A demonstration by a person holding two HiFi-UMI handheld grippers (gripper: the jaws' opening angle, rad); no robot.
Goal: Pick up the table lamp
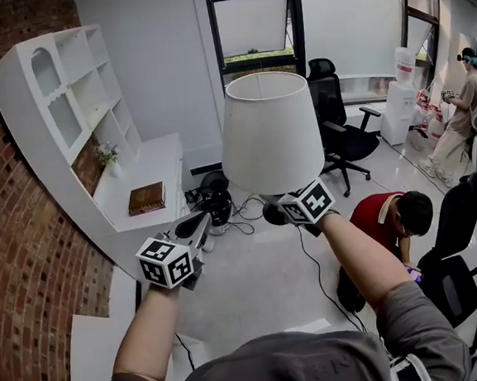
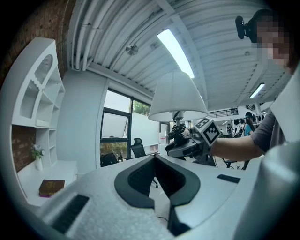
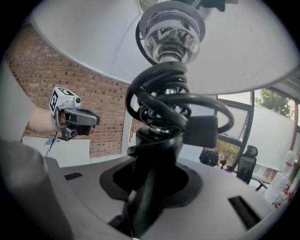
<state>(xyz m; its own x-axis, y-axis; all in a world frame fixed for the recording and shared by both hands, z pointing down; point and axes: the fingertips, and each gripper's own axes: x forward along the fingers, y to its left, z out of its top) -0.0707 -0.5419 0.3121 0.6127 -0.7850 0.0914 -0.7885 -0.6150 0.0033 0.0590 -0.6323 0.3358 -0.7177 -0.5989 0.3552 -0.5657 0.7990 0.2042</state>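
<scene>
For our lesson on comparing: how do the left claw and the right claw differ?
The right claw grips the stem of the table lamp; the left claw holds nothing. The right claw's jaws stand apart around that stem; the left claw's meet at their tips. Both carry a marker cube.

The table lamp (image 1: 268,133), with a white tapered fabric shade, stands upright in mid-air at the centre of the head view, resting on no surface. Its black stem (image 3: 152,187), wound with a coiled black cord (image 3: 164,105) below a chrome socket (image 3: 171,37), is clamped between the jaws of the right gripper (image 1: 276,214).
</scene>
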